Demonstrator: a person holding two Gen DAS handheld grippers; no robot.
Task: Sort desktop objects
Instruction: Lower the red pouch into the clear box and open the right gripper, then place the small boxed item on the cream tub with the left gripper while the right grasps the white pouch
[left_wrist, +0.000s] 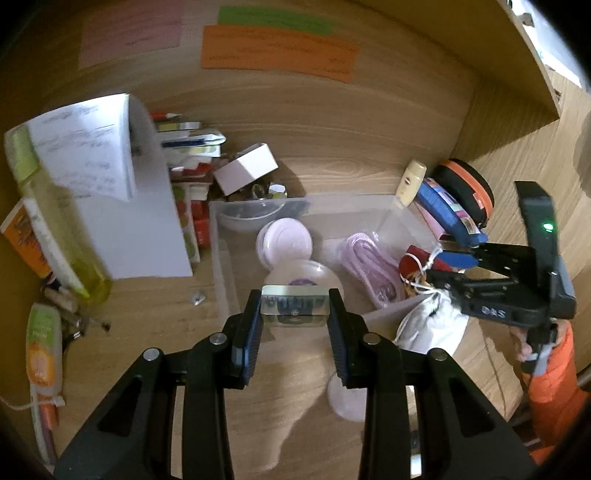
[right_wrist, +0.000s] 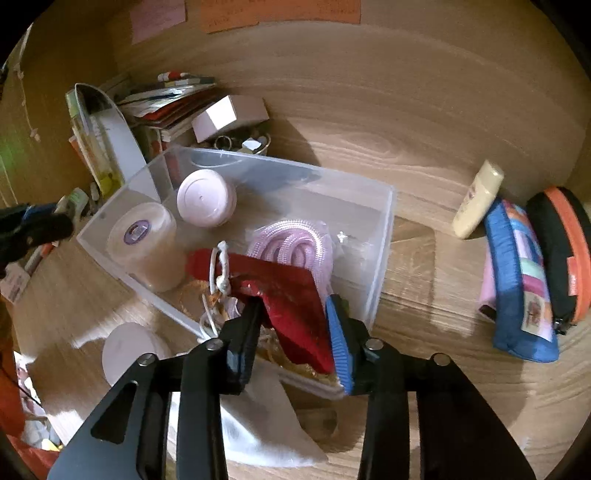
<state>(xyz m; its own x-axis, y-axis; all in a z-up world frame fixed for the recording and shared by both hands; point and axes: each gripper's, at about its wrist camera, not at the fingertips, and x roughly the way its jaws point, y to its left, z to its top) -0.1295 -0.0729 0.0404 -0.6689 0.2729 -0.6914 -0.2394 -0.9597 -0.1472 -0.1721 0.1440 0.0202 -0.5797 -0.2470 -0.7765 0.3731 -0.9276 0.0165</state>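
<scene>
Wood-grain desk (left_wrist: 332, 173); left jaws clamp clear block (left_wrist: 294, 305); right jaws slack around red pouch (right_wrist: 291, 295).

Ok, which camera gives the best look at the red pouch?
The right wrist view. The red pouch fills the middle of the frame, lying over the clear bin's near rim between the right gripper's fingers. The left wrist view catches only a small red patch beside that gripper.
</scene>
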